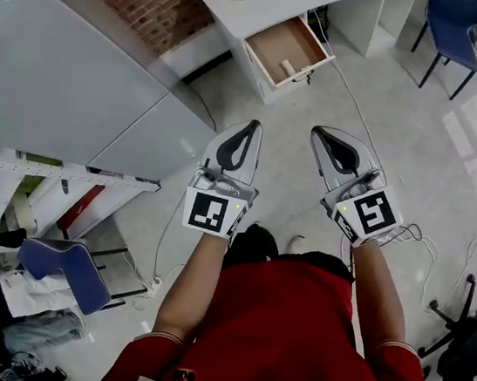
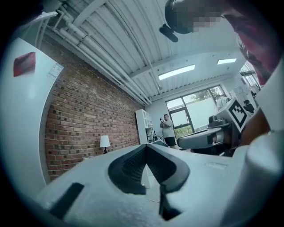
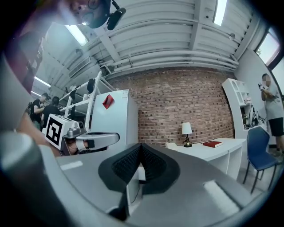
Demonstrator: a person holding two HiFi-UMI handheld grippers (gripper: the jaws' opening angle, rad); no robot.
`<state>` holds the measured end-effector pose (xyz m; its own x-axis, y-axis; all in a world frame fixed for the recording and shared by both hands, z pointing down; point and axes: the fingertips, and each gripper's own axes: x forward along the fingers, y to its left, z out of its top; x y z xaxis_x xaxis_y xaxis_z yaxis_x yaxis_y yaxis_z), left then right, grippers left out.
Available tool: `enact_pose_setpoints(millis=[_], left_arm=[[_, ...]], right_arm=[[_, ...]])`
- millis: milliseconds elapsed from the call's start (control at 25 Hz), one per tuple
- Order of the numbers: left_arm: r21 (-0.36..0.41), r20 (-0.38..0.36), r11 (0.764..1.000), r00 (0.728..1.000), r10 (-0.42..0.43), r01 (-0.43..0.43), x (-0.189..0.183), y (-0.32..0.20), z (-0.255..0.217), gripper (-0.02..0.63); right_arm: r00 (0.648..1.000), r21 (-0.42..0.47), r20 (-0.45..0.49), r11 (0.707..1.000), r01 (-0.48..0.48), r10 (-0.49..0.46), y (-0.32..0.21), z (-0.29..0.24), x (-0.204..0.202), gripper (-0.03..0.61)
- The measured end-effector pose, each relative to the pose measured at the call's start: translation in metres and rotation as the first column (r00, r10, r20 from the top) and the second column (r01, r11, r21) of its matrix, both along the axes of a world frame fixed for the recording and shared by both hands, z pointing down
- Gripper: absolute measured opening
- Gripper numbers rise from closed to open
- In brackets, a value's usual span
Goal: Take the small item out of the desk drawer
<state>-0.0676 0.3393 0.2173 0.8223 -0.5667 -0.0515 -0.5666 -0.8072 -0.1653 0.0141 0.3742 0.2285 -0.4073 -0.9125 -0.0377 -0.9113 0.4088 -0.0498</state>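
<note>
The head view looks down on a white desk (image 1: 274,1) whose wooden drawer (image 1: 288,52) stands pulled open. A small pale cylinder (image 1: 287,67) lies inside it. My left gripper (image 1: 253,126) and right gripper (image 1: 318,133) are held side by side above the floor, well short of the drawer. Both are shut with nothing between their jaws. In the left gripper view the jaws (image 2: 146,147) meet at the tips and point along a brick wall. The right gripper view shows its jaws (image 3: 141,145) closed, with the desk (image 3: 213,150) ahead to the right.
A blue chair (image 1: 453,30) stands right of the desk and another blue chair (image 1: 68,271) at lower left. A grey cabinet (image 1: 69,82) fills the left side. Cables (image 1: 470,235) trail over the floor at right, near a black office chair (image 1: 473,341). People stand farther off.
</note>
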Motion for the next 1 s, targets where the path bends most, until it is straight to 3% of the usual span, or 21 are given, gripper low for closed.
enact_pose_setpoints(millis=[480,720,1000], left_arm=[[-0.021,0.01,0.999,0.999,-0.042,0.042,0.017,-0.089,0.037,0.005],[-0.016,-0.031,1.0,0.999,-0.016,0.016,0.025,-0.175,0.051,0.005],[-0.009,0.02,0.998,0.998,0.062,-0.062,0.03,-0.281,0.083,0.005]], right_arm=[[0.998,-0.086,-0.059,0.996,-0.002,-0.003,-0.093,0.045,0.017,0.012],[0.995,-0.139,-0.097,0.99,-0.026,0.013,-0.176,0.07,0.023,0.012],[0.989,-0.21,-0.144,0.976,-0.061,0.031,-0.286,0.098,0.028,0.012]])
